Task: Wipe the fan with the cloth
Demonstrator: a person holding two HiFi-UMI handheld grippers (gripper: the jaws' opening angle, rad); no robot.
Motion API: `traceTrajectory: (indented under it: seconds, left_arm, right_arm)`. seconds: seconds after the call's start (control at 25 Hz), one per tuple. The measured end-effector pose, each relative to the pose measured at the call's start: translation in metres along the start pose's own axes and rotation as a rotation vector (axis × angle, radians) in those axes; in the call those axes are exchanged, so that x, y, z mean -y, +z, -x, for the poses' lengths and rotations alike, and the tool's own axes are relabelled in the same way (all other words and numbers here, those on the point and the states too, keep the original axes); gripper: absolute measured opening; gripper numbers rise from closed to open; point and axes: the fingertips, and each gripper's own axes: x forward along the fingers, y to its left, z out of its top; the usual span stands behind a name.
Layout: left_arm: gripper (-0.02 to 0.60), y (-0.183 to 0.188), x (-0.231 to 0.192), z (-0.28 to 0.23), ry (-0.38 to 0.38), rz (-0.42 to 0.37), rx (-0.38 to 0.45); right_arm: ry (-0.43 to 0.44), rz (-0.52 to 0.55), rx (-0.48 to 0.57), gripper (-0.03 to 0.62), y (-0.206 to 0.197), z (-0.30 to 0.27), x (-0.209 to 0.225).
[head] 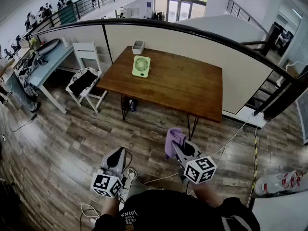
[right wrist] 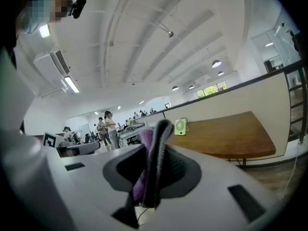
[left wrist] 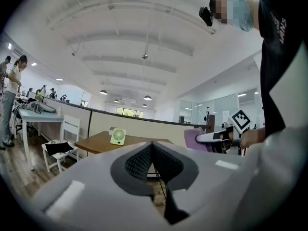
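Note:
A small pale green fan (head: 141, 66) stands upright on the far left part of the brown wooden table (head: 183, 88); it also shows as the fan (left wrist: 118, 136) in the left gripper view and the fan (right wrist: 180, 126) in the right gripper view. My right gripper (head: 176, 146) is shut on a purple cloth (head: 173, 141), well short of the table over the floor. The cloth (right wrist: 146, 165) hangs pinched between its jaws. My left gripper (head: 117, 156) is shut with nothing in it, low and to the left of the right one; its pads (left wrist: 152, 158) meet.
A grey box (head: 138, 47) sits at the table's far edge behind the fan. A white chair (head: 85, 78) with dark cloth stands left of the table, and a long bench (head: 41, 61) beyond it. Cables (head: 159, 178) lie on the wood floor. A curved partition wall (head: 202, 44) backs the table.

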Motion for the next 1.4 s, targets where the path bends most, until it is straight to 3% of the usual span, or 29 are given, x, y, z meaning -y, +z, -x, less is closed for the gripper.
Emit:
traceTrajectory:
  seconds: [0.32,1.12,1.4]
  left_arm:
    - [0.011,0.010,-0.048,-0.025,-0.023,0.019,0.000]
    - [0.011,0.033,-0.207,-0.086,-0.212,0.030,-0.065]
    - [0.011,0.029,-0.234,-0.107,-0.209,0.061,-0.069]
  right_arm:
    - [-0.009,-0.004,0.018,0.094,0.018,-0.046,-0.003]
    - [-0.170,-0.073,0.037,0.094,0.040,-0.196,-0.036]
    - [-0.208,-0.091,0.002,0.094,0.033,-0.214,-0.023]
